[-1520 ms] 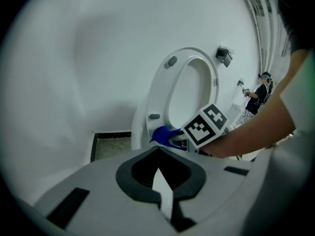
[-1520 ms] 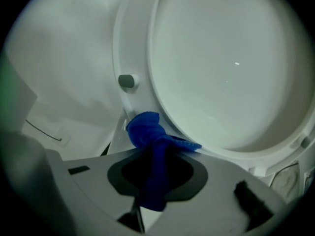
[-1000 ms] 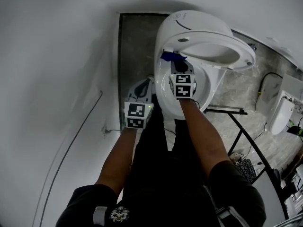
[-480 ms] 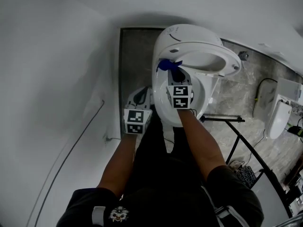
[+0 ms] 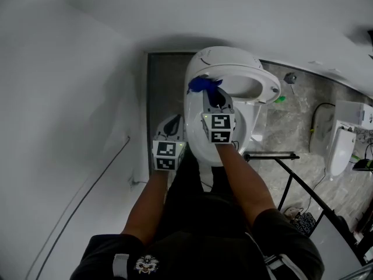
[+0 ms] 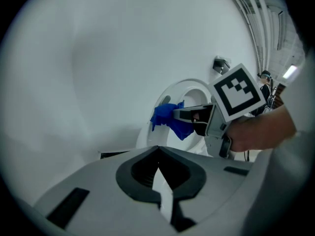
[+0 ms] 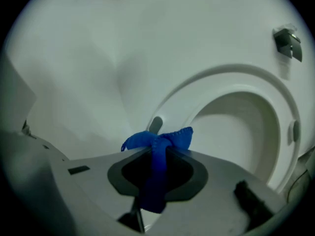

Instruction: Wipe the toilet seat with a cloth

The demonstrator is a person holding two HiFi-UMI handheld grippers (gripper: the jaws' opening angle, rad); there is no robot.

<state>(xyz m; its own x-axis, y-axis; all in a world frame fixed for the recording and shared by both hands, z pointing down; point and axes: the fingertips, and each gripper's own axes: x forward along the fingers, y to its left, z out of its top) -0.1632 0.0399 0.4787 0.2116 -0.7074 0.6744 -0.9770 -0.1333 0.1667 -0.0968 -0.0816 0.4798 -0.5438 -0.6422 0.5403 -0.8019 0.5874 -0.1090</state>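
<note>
Your right gripper (image 7: 156,156) pinches the cloth (image 7: 158,140); left gripper (image 6: 158,178) closed, empty. Now press it flat along the seat (image 7: 216,80).

The toilet (image 5: 233,60) loses its front rim under the right gripper (image 5: 213,95) and the forearm (image 5: 245,174) behind it. Only a blue tuft of cloth (image 5: 201,84) pokes out at the toilet's left rim; the rest is swallowed between the jaws. Right of the toilet, a dark fitting (image 5: 289,78) and a green speck (image 5: 281,99) are both too tiny to name. Below the toilet, the person (image 5: 198,244) runs off the bottom edge.
</note>
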